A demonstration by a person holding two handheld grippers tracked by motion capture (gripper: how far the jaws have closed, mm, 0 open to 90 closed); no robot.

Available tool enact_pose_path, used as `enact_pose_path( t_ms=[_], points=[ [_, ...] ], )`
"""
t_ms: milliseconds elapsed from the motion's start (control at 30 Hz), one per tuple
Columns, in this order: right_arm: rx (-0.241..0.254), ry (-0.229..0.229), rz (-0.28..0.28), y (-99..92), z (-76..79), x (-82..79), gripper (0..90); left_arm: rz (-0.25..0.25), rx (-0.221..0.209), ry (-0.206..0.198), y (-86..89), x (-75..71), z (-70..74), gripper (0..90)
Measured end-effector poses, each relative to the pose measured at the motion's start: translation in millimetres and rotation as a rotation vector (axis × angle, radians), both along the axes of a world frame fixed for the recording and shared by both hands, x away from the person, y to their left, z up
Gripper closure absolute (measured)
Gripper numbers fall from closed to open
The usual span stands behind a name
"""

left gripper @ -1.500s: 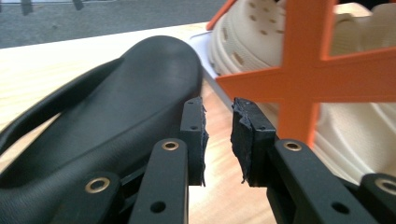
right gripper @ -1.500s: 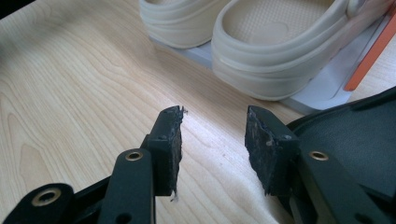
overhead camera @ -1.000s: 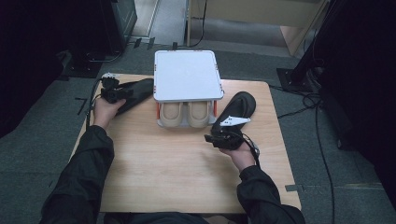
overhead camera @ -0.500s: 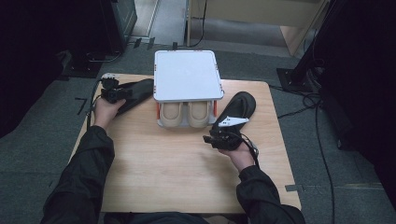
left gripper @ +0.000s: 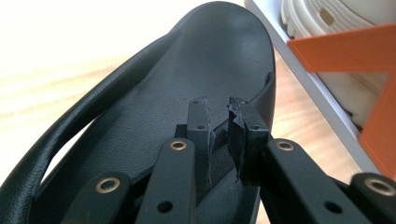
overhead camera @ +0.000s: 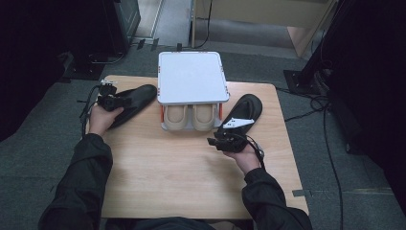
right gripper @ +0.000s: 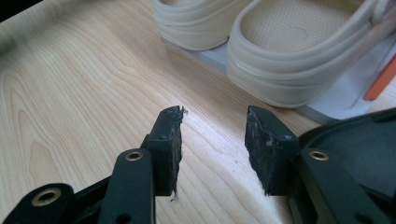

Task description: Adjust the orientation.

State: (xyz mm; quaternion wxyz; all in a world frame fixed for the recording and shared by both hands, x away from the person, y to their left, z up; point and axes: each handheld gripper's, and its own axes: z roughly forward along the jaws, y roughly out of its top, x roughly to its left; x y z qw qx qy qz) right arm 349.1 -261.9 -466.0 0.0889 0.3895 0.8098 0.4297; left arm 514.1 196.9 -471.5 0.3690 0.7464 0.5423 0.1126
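My left gripper (overhead camera: 119, 102) is at the table's left, shut on the thin strap of a black sandal (overhead camera: 136, 98). In the left gripper view the two pads (left gripper: 201, 135) pinch that strap above the sandal's footbed (left gripper: 187, 79). A second black sandal (overhead camera: 245, 111) lies at the right of the rack, toe pointing away. Beside its heel my right gripper (overhead camera: 216, 140) hovers open over bare wood, nothing between its fingers (right gripper: 212, 149). That sandal's edge (right gripper: 364, 154) shows just right of its jaws.
A small shoe rack with a white top (overhead camera: 191, 76) stands at the table's far middle. A beige pair of clogs (overhead camera: 194, 116) sits on its lower grey shelf (right gripper: 336, 109), between orange posts (left gripper: 355, 44). Bare wooden tabletop (overhead camera: 182, 177) stretches toward the person.
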Motion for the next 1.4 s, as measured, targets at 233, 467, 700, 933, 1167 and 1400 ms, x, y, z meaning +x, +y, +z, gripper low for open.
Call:
enact_pose_path(
  t_ms=[233, 467, 700, 933, 1167, 1400],
  points=[
    [0.003, -0.002, 0.02, 5.9, 0.3, 2.9, 56.7, -0.011, -0.007, 0.029, 6.0, -20.8, 3.4, 79.3],
    [0.004, 0.001, 0.023, 7.6, 0.6, 4.3, 56.7, -0.01, -0.053, 0.03, 4.5, -31.8, 10.6, 78.6],
    [-0.003, 0.004, 0.03, 9.0, -0.8, 3.7, 56.7, 0.0, -0.037, -0.007, -26.4, -14.4, 6.1, 79.1],
    [-0.007, 0.004, 0.022, 5.9, -1.0, 1.4, 56.7, -0.034, 0.029, 0.026, -49.6, -4.2, -8.0, 79.0],
    [-0.003, -0.006, 0.014, 2.3, 0.6, 1.0, 56.7, -0.057, -0.006, 0.039, -45.4, -15.3, -9.0, 78.7],
    [-0.009, -0.01, 0.016, 1.8, 1.3, 4.8, 56.7, -0.099, -0.017, 0.055, -40.5, -35.6, -9.0, 77.9]
  ],
)
